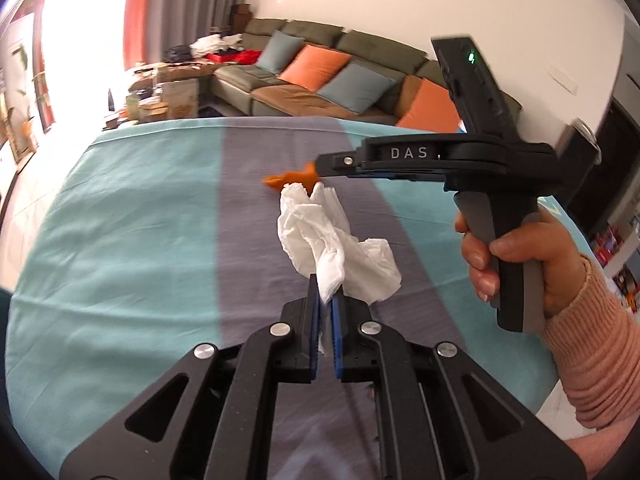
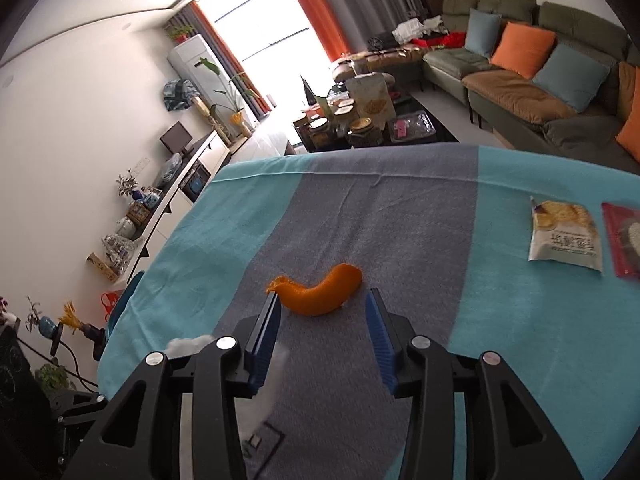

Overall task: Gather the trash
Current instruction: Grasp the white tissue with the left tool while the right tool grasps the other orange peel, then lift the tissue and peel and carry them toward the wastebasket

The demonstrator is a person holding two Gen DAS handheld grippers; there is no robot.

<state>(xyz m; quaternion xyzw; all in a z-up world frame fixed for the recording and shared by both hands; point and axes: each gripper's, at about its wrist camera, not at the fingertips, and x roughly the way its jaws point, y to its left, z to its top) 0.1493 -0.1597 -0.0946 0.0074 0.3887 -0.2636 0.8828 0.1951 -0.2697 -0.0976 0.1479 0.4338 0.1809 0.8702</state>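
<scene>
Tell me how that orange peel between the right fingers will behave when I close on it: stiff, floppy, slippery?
The orange peel is a thin curved strip, so it will probably flex or flatten rather than resist. It looks light and may skid on the cloth if nudged. The right gripper stands open around it.

I look out over a table draped in a teal and grey cloth (image 2: 400, 208). Past its far edge sits an olive sectional sofa (image 2: 516, 76) with orange and blue cushions. Orange and grey curtains (image 2: 320, 12) frame a glaring window (image 2: 260, 32); white walls, a low cabinet (image 2: 180, 184) along the left.
</scene>
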